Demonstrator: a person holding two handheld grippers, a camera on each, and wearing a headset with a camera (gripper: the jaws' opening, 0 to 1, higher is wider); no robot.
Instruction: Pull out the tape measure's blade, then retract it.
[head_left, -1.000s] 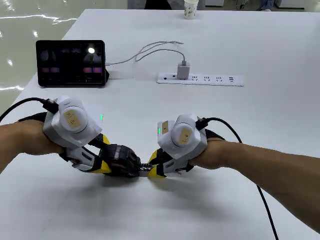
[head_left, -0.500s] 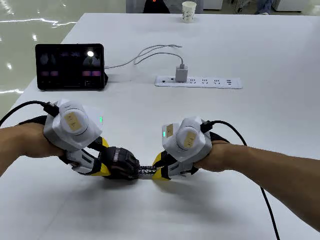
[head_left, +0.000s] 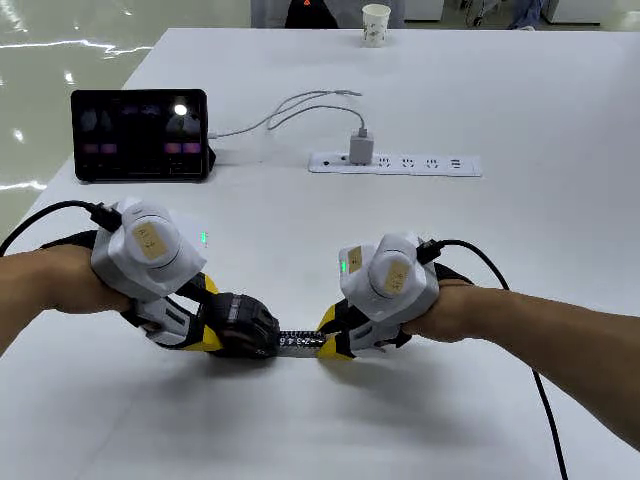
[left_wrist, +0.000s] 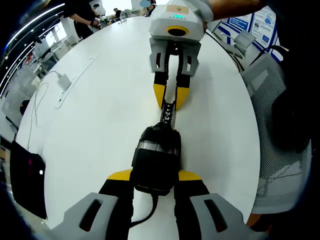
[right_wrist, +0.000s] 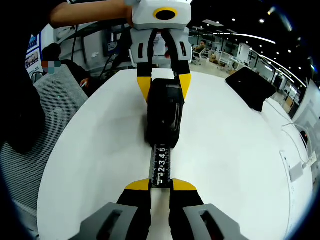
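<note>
On the white table (head_left: 520, 110) in a bright, open room, a measuring job plays out near the front edge. Back left, a dark tablet (head_left: 140, 133) stands propped with its screen faintly lit. To its right a white power strip (head_left: 420, 163) lies flat, well apart from my hands.

My left gripper (head_left: 215, 315) is clamped on the tape measure (head_left: 243, 325), with its yellow-tipped jaws pressed against both sides of the black case. My right gripper (head_left: 328, 338) faces it from just beside, its jaws pinched together on the end of the blade (right_wrist: 161, 165). The tape measure sits low at the tabletop between my two hands, its mouth turned toward the right gripper.

A paper cup (head_left: 376, 24) stands at the far edge of the table. A white charger (head_left: 360, 148) is plugged into the left end of the power strip, and thin cables (head_left: 290, 105) loop from it toward the tablet.

Only a short stretch of blade is drawn out. It spans the gap from the case to the right gripper, and the right gripper view shows the numbers 2 to 5 on it.
</note>
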